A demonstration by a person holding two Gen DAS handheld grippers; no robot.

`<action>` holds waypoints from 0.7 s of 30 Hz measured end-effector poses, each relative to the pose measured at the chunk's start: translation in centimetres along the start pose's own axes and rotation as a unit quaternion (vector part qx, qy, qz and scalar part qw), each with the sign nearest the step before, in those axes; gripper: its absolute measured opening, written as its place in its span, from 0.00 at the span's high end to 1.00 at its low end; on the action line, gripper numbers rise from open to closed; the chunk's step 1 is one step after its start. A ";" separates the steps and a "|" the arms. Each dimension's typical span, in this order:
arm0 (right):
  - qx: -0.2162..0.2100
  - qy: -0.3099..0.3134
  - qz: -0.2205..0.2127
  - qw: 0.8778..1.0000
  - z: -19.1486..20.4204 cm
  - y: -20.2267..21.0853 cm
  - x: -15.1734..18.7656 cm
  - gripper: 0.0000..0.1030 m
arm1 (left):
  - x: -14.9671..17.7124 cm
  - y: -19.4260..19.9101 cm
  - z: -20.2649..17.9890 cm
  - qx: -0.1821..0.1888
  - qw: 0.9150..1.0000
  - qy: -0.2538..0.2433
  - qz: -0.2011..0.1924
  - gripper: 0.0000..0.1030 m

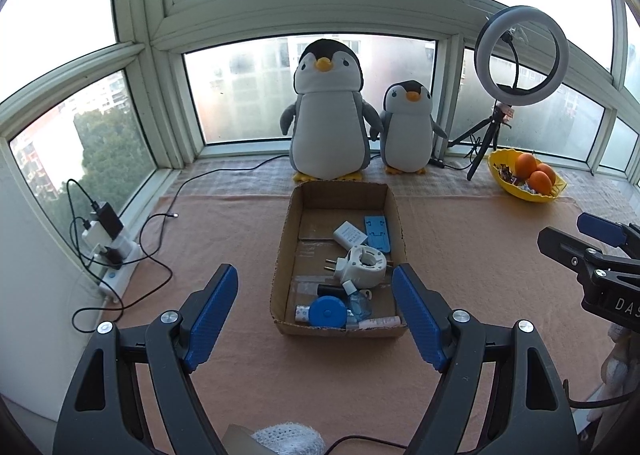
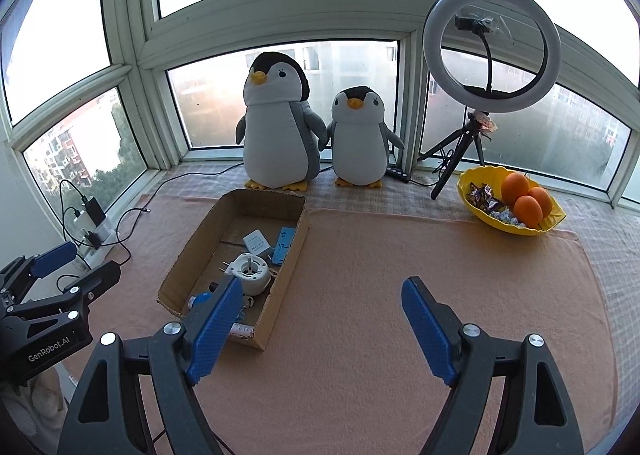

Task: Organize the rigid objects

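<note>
A: Near the surface's back edge, cardboard box [image 1: 340,255] holds the small rigid items [image 1: 362,265]; none lie outside.
B: Left gripper [image 1: 316,319] and right gripper [image 2: 324,329]: jaws spread, empty.
A: Sorting looks finished. Next: withdraw, or confirm nothing remains.

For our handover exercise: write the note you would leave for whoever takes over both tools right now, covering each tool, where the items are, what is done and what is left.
Left tool: open, empty, above the cloth in front of the cardboard box.
Right tool: open, empty, to the right of the box.
In the box: white round plug adapter, white charger, blue phone stand, blue round tape measure, small bottle, tubes at the near wall.
Done: every loose item in view is in the box.
Left: nothing visible on the peach cloth to collect; check outside the views.
</note>
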State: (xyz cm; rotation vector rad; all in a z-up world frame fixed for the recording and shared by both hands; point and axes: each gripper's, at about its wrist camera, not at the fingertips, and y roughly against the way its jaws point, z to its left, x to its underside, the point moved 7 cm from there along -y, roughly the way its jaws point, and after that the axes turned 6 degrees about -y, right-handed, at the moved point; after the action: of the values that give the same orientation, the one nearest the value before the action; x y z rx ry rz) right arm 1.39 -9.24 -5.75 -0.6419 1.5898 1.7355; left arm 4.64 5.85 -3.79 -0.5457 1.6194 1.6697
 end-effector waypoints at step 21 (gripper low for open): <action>0.003 0.004 0.005 1.000 0.1 -0.4 0.2 0.24 | 0.2 -0.4 0.2 0.007 1.000 0.003 0.006 0.22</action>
State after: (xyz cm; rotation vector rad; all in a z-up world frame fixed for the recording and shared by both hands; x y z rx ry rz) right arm 1.53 -9.12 -6.15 -0.6407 1.6057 1.7374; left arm 4.82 6.04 -4.15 -0.5367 1.6406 1.6666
